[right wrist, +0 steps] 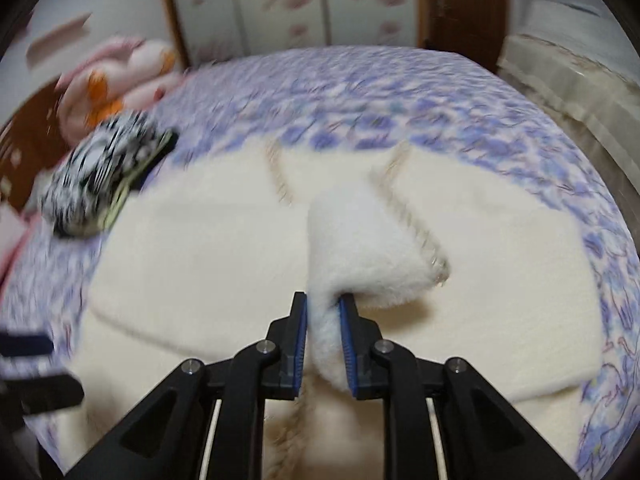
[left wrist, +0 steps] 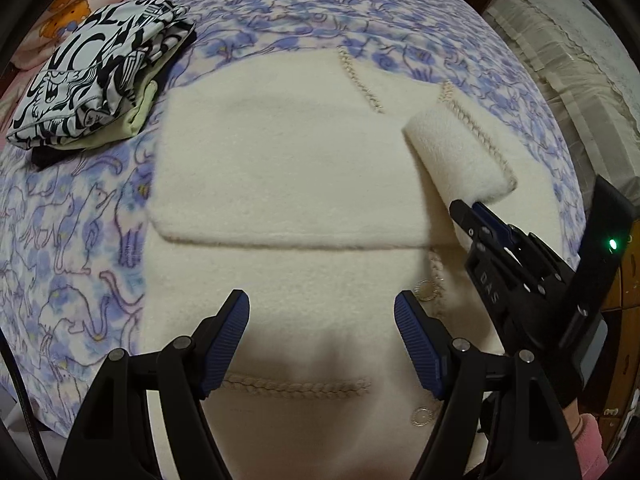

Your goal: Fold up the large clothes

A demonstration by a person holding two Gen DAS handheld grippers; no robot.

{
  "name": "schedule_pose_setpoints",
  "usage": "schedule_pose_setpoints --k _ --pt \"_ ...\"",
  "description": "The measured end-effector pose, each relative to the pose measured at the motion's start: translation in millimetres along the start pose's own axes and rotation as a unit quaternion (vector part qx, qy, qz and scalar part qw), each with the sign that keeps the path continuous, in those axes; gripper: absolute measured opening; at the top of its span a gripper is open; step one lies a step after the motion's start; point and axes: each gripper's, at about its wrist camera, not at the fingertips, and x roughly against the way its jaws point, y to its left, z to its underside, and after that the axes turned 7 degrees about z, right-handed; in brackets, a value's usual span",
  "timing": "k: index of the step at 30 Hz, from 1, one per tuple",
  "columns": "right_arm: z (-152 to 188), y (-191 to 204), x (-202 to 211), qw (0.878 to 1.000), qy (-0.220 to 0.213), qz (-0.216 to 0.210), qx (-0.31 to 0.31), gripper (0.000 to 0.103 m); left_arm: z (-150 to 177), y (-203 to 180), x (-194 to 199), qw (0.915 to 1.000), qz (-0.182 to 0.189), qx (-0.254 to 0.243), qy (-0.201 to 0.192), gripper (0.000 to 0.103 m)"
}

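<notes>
A cream fleece jacket (left wrist: pixel 280 168) lies spread on the bed, with one sleeve folded flat across its chest. My left gripper (left wrist: pixel 322 304) is open and empty, hovering over the jacket's lower front. My right gripper (right wrist: pixel 324 304) is shut on the jacket's other sleeve (right wrist: pixel 360 248) near its cuff and holds it lifted over the chest. The right gripper also shows in the left wrist view (left wrist: pixel 468 210), with the raised sleeve (left wrist: pixel 452 152) above it. The right wrist view is motion-blurred.
A purple cat-print blanket (left wrist: pixel 72 240) covers the bed. A stack of folded clothes with a black-and-white top (left wrist: pixel 96 76) sits at the far left. A pink plush toy (right wrist: pixel 120 76) lies beyond it. A cream covered bench (left wrist: pixel 568 72) stands at the right.
</notes>
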Motion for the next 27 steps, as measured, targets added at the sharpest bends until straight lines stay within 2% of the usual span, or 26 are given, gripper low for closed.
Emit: schedule_pose_setpoints --k 2,5,6,9,12,15,17,19,21,25,27 --pt "5.9 8.0 -0.7 1.000 0.004 -0.022 0.012 0.023 -0.5 4.8 -2.5 1.0000 -0.004 0.008 0.000 0.074" --pt "9.9 10.6 0.9 0.993 0.028 -0.116 0.007 0.024 -2.8 9.3 -3.5 0.9998 -0.009 0.016 -0.005 0.074" --pt "10.6 12.2 2.8 0.990 0.031 -0.135 0.009 0.024 -3.8 10.1 -4.7 0.9998 -0.010 0.017 -0.005 0.074" --pt "12.2 15.1 10.3 0.991 0.027 -0.131 0.030 0.025 -8.5 6.9 -9.8 0.9998 -0.001 0.021 -0.002 0.074" --pt "14.3 8.4 17.2 0.990 0.032 -0.130 0.037 0.027 -14.5 -2.2 -17.9 0.9993 0.029 0.025 -0.003 0.074" --pt "15.9 -5.3 18.5 0.991 0.043 -0.124 0.031 0.030 -22.2 -13.2 -31.0 0.9968 0.063 0.044 -0.023 0.074" --pt "17.2 -18.1 17.8 0.991 0.056 -0.118 0.025 0.030 -25.5 -20.6 -43.5 0.9959 0.067 0.052 -0.032 0.073" --pt "21.9 -32.7 17.4 0.991 0.065 -0.112 0.016 0.030 -28.9 -24.7 -60.6 0.9946 0.068 0.073 -0.028 0.063" --pt "27.5 -49.4 17.1 0.992 0.076 -0.105 0.007 0.030 -31.1 -23.7 -80.6 0.9898 0.076 0.118 -0.024 0.051" --pt "38.1 -80.9 18.2 0.991 0.092 -0.095 -0.006 0.030 -32.8 -20.9 -106.3 0.9830 0.058 0.172 -0.029 0.049" --pt "42.2 -94.9 18.9 0.991 0.098 -0.091 -0.009 0.030 -32.5 -20.9 -112.3 0.9791 0.051 0.192 -0.044 0.040"
